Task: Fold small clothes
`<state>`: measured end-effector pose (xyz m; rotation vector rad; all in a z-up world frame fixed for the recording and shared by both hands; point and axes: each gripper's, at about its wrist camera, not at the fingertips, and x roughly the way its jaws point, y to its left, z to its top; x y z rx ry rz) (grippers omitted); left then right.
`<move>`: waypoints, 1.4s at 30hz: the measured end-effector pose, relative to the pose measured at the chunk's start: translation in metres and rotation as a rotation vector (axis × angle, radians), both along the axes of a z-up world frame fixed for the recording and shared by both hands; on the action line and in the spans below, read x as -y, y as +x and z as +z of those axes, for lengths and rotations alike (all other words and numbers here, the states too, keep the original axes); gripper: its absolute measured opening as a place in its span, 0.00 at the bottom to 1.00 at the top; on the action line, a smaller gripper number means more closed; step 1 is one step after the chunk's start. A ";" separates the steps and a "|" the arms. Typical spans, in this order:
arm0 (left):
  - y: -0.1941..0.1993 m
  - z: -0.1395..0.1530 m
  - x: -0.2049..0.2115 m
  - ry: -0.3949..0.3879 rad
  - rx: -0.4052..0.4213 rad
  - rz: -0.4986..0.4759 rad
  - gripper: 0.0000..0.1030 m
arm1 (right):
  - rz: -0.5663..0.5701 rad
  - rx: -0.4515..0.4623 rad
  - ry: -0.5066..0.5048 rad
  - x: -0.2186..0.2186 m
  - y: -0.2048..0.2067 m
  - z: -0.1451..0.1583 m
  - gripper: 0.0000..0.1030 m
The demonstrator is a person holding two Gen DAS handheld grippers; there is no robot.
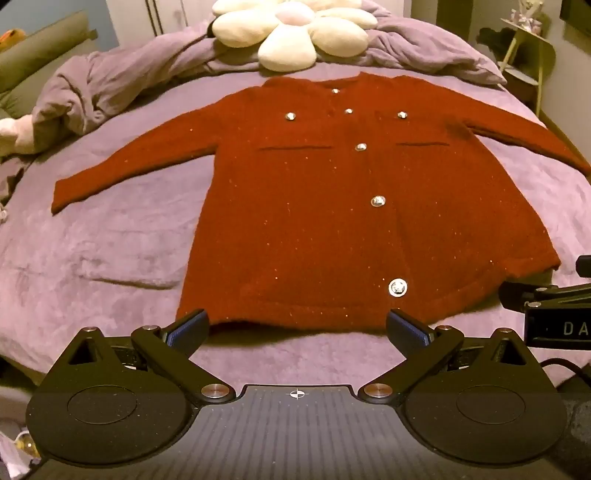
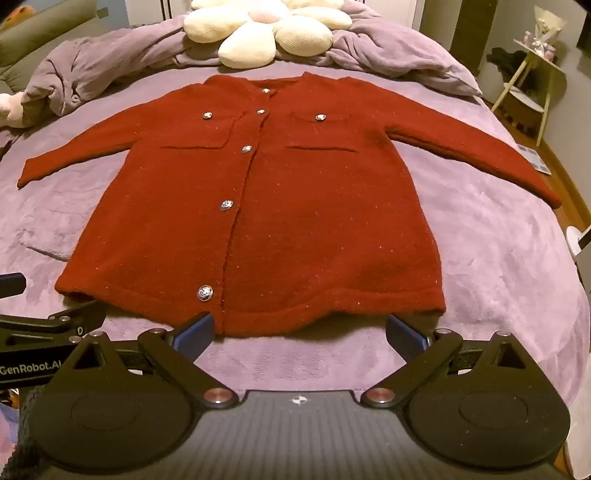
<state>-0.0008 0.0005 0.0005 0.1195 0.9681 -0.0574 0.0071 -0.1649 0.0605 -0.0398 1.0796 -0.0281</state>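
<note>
A small red knitted cardigan (image 1: 314,206) with silver buttons lies flat and face up on a purple bedspread (image 1: 92,240), both sleeves spread out; it also shows in the right wrist view (image 2: 277,214). My left gripper (image 1: 297,330) is open and empty, just in front of the hem's left half. My right gripper (image 2: 299,332) is open and empty, just in front of the hem's right half. Each gripper's body shows at the edge of the other's view.
A cream flower-shaped cushion (image 1: 291,29) and a bunched purple duvet (image 1: 122,85) lie beyond the collar. A small side table (image 2: 535,81) stands off the bed's right side. The bedspread (image 2: 498,240) extends to both sides of the cardigan.
</note>
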 end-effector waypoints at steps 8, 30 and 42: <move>0.004 -0.003 0.002 -0.001 -0.033 0.008 1.00 | -0.005 -0.017 0.003 0.002 0.005 -0.002 0.96; 0.004 -0.005 0.005 -0.009 -0.046 0.011 1.00 | -0.021 -0.008 0.012 0.003 0.006 0.000 0.96; 0.004 -0.006 0.001 -0.024 -0.060 0.017 1.00 | -0.021 -0.013 0.012 0.004 0.006 0.002 0.96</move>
